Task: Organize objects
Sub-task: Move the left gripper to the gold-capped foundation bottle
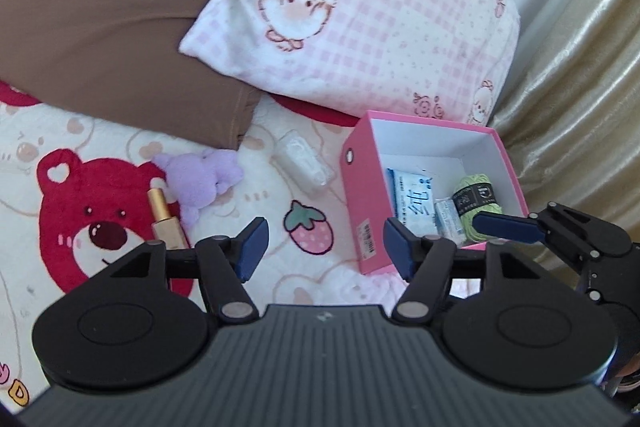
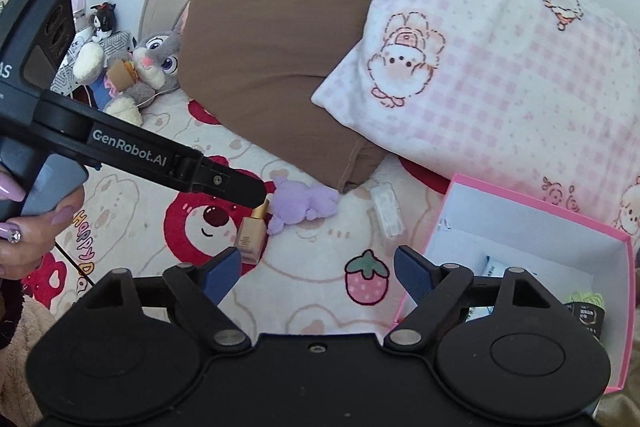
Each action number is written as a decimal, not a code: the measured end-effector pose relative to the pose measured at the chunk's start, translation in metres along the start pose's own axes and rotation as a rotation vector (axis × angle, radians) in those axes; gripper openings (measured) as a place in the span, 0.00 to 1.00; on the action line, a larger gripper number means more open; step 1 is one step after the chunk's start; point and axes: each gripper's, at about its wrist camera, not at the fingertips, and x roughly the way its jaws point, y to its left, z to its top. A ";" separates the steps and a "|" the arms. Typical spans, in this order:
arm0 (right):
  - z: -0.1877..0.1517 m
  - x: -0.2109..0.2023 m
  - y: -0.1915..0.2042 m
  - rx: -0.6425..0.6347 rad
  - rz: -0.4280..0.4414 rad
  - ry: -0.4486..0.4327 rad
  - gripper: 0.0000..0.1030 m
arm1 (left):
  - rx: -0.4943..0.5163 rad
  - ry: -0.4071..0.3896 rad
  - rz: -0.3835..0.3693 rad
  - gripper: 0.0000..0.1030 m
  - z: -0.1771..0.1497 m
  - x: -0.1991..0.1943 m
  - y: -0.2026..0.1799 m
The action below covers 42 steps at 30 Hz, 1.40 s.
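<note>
A pink box [image 1: 356, 203] with a white inside stands on the bed at the right; it also shows in the right wrist view [image 2: 520, 203]. In it lie a blue-white tissue pack [image 1: 412, 199], a small white packet [image 1: 450, 223] and a green yarn ball [image 1: 476, 203]. On the blanket lie a gold foundation bottle [image 1: 166, 223] [image 2: 253, 231], a purple plush [image 1: 204, 179] [image 2: 300, 207] and a clear plastic case [image 1: 306, 159] [image 2: 387, 213]. My left gripper [image 1: 324, 247] is open and empty above the blanket. My right gripper [image 2: 316, 275] is open and empty beside the box.
A brown pillow [image 1: 120, 11] and a pink checked pillow [image 1: 360, 15] lie at the head of the bed. A grey rabbit plush [image 2: 152, 67] sits at the far left. A gold curtain [image 1: 580, 67] hangs right of the box.
</note>
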 end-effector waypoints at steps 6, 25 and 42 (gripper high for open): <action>0.003 0.040 0.024 -0.080 0.047 0.012 0.91 | -0.114 -0.007 0.048 0.72 -0.009 0.011 0.055; -0.017 0.175 0.069 -0.130 0.190 0.028 0.90 | -0.253 0.013 0.121 0.79 -0.049 0.077 0.147; -0.036 0.261 0.084 -0.186 0.170 0.076 0.72 | -0.382 -0.030 0.103 0.67 -0.067 0.126 0.198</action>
